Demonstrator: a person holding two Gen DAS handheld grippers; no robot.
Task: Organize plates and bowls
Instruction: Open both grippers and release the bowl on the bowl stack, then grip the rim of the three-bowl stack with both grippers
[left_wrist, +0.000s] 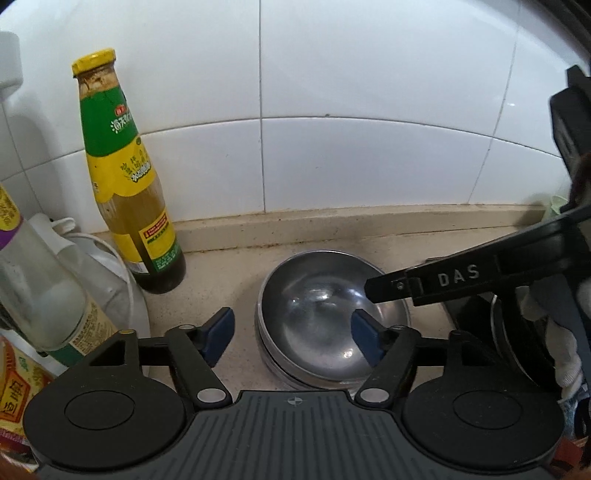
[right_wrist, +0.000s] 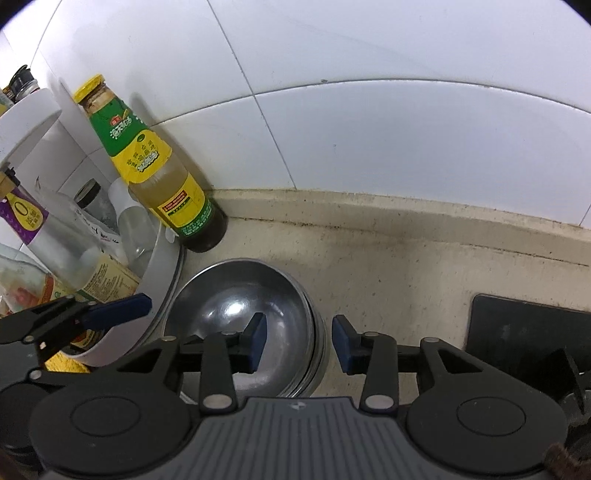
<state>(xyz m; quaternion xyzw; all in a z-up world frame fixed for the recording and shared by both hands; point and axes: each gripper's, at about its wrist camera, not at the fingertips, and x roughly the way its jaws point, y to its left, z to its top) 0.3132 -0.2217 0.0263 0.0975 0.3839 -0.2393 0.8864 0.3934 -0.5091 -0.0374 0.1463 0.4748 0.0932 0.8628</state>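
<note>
Your left claw (left_wrist: 293, 338) stands wide open with nothing in it — its right blue pad sits over the near inside of the top bowl, its left pad hangs over bare counter (left_wrist: 221, 284) just left of the rim. Whether that right pad touches the metal, you cannot tell from here.

The steel bowls (left_wrist: 325, 314) are nested in a stack on the counter, close to the tiled wall (left_wrist: 369, 92). A sauce bottle (left_wrist: 125, 177) with a yellow cap stands upright just behind and to the left of them, and a cluster of other bottles (left_wrist: 44, 288) crowds the left edge.

Your right claw (right_wrist: 299, 341) is also open and holds nothing. Its two blue pads straddle the right side of the bowl stack (right_wrist: 240, 306) — left pad over the inside of the top bowl, right pad outside the rim above the counter (right_wrist: 406, 266). In the left wrist view its black finger reaches in from the right over the bowl's far rim.

A white round container (right_wrist: 162, 295) sits touching or just beside the stack on its left, and a dark flat panel (right_wrist: 524, 325) lies on the counter to the right.
</note>
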